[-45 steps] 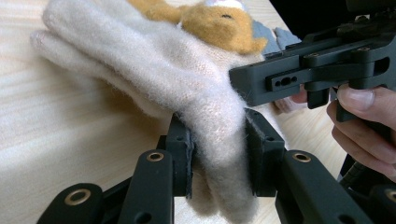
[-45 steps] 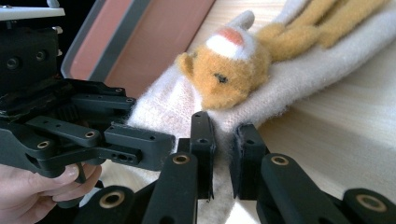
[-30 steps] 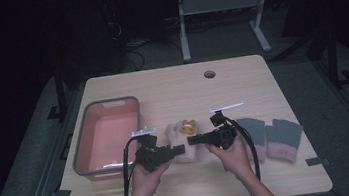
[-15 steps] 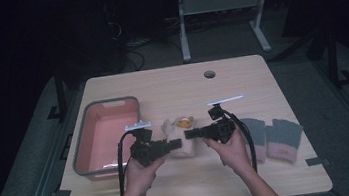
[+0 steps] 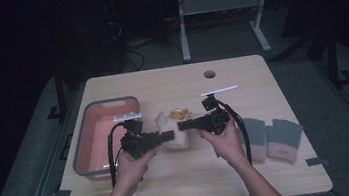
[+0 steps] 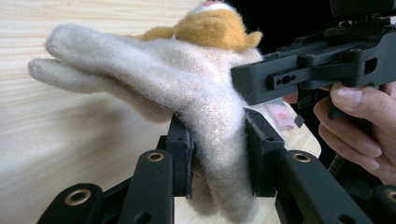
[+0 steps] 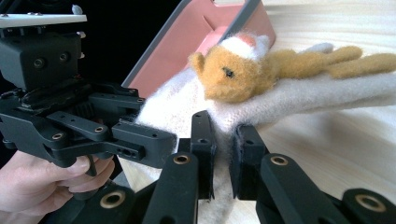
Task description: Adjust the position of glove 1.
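A cream woolly glove [image 5: 173, 137] with an orange plush animal [image 5: 180, 113] on it hangs just above the table between my two grippers. My left gripper [image 5: 169, 136] is shut on the glove's cuff [image 6: 219, 140] from the left. The glove's fingers [image 6: 93, 60] spread away from it, and the plush animal [image 6: 215, 28] lies on top. My right gripper [image 5: 182, 126] comes in from the right and is shut on the cream wool [image 7: 223, 140] just below the plush animal [image 7: 233, 70]. In the left gripper view the right gripper [image 6: 243, 86] reaches in from the right.
A pink bin with a grey rim [image 5: 80, 150] stands at the table's left, its corner [image 7: 187, 42] close behind the glove. Two grey gloves [image 5: 255, 133] [image 5: 283, 137] lie flat at the right. A cable hole [image 5: 209, 74] sits at the table's far side.
Both hands have risen together and drawn a little towards the far side, and the cream glove has come up off the table between them. Both grips hold unchanged.
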The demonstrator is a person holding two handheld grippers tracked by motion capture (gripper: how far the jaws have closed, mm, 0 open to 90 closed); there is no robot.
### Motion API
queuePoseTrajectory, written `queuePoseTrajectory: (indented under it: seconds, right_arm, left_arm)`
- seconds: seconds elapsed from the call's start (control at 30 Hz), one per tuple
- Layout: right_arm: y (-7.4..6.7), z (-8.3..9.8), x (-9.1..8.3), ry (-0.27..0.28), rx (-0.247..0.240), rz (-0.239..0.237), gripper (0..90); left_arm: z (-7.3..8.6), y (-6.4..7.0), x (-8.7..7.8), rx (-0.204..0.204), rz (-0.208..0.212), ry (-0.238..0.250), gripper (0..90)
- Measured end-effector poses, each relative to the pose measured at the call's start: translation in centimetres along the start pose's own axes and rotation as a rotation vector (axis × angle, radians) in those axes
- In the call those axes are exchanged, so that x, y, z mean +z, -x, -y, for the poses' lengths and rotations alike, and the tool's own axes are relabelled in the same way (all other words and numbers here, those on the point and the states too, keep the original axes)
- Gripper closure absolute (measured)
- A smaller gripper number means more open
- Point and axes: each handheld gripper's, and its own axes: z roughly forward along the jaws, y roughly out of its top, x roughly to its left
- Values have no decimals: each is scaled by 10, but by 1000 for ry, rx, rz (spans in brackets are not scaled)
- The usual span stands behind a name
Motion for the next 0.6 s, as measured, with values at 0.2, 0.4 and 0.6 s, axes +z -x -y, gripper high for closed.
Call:
queuePoseTrajectory:
  seconds: [0.2, 0.4, 0.6]
  right_arm:
    - [-5, -8, 3, -4, 1, -8, 814]
    - [-9, -15, 6, -2, -5, -13, 814]
    - [-12, -21, 8, -10, -17, -10, 814]
  left_arm:
    - [-6, -5, -7, -6, 6, 2, 666]
    - [-11, -7, -12, -8, 7, 7, 666]
    - [-14, -9, -16, -7, 5, 13, 666]
